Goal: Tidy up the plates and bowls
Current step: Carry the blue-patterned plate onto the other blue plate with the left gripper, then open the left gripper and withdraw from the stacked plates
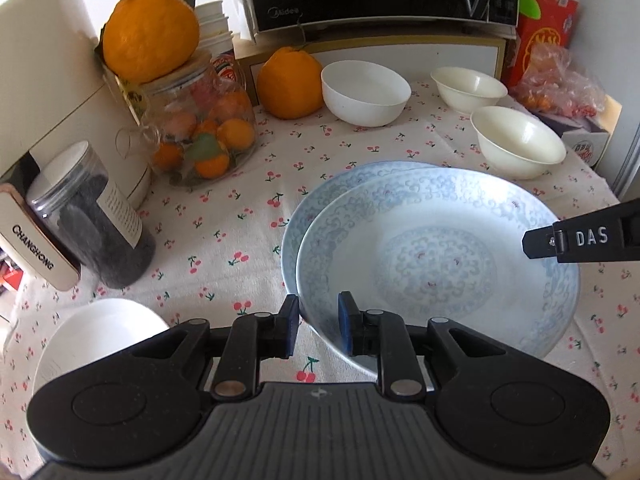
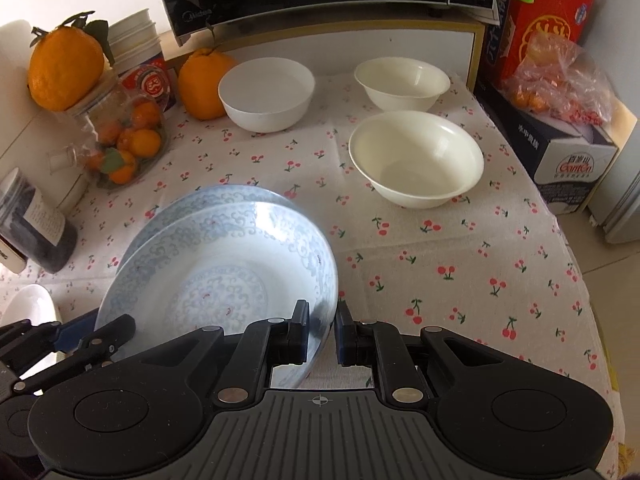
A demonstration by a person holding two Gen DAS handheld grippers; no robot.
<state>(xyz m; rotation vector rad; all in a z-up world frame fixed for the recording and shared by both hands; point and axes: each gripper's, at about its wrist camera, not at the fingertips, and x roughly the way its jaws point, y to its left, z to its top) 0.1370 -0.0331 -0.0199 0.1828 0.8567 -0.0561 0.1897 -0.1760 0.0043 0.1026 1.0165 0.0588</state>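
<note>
Upper blue-patterned porcelain plate (image 2: 224,264) stacked on its twin, right gripper (image 2: 323,330) fingers clamped on its rim, left gripper (image 1: 318,326) fingers apart astride the near rim. Beyond the plates, three white bowls (image 2: 416,158) unstacked.
</note>
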